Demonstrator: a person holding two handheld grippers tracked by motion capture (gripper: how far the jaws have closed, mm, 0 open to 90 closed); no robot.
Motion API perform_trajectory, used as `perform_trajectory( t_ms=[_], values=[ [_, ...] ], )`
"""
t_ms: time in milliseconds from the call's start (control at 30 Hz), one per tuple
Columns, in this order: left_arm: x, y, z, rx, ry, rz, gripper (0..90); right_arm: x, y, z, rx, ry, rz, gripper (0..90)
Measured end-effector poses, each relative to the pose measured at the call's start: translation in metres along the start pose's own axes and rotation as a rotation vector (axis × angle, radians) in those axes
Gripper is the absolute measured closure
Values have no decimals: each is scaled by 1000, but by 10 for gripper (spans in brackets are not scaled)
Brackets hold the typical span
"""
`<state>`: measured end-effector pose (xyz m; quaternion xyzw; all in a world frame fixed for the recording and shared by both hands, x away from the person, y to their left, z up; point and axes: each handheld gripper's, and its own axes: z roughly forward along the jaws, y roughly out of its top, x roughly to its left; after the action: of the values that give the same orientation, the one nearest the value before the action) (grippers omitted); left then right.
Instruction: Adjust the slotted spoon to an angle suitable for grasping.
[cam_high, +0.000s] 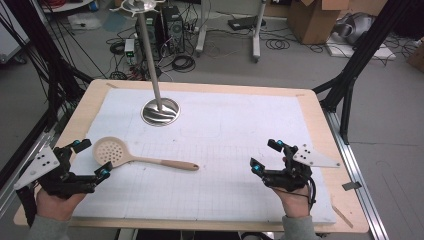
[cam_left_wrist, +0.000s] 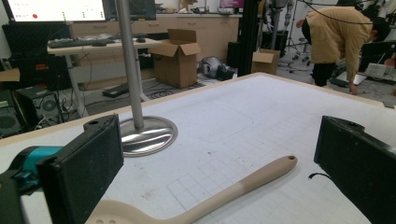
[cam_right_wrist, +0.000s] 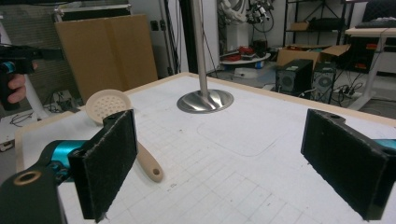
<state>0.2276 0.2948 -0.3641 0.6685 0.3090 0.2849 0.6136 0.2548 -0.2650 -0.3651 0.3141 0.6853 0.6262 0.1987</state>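
A beige slotted spoon (cam_high: 127, 156) lies flat on the white mat, its round perforated head to the left and its handle (cam_left_wrist: 243, 182) pointing right. My left gripper (cam_high: 91, 158) sits at the table's left edge, open, its jaws on either side of the spoon's head without touching it. Over at the right side of the mat my right gripper (cam_high: 265, 156) also stands open with nothing between its jaws. The spoon's head (cam_right_wrist: 108, 105) appears in the right gripper view beyond the left jaw. A steel stand with a round base (cam_high: 160, 111) rises at the back left of the mat.
The white gridded mat (cam_high: 225, 150) covers a wooden table (cam_high: 320, 120). Past the far edge lie cables, computer towers and cardboard boxes (cam_left_wrist: 180, 56) on the floor. A person in a tan jacket (cam_left_wrist: 336, 32) bends over beyond the table in the left gripper view.
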Motion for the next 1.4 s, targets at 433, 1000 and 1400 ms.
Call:
perform_trajectory(
  t_ms=[433,1000,1400],
  values=[
    [-2,-10,13,2,15,11,184,-5,-3,0,4,4,10,98],
    [-7,-25,45,101,-34,-48,767,-3,-5,-10,12,-2,13,98],
    [-9,-42,71,222,-12,-30,898,0,-7,-8,34,9,1,98]
  ],
)
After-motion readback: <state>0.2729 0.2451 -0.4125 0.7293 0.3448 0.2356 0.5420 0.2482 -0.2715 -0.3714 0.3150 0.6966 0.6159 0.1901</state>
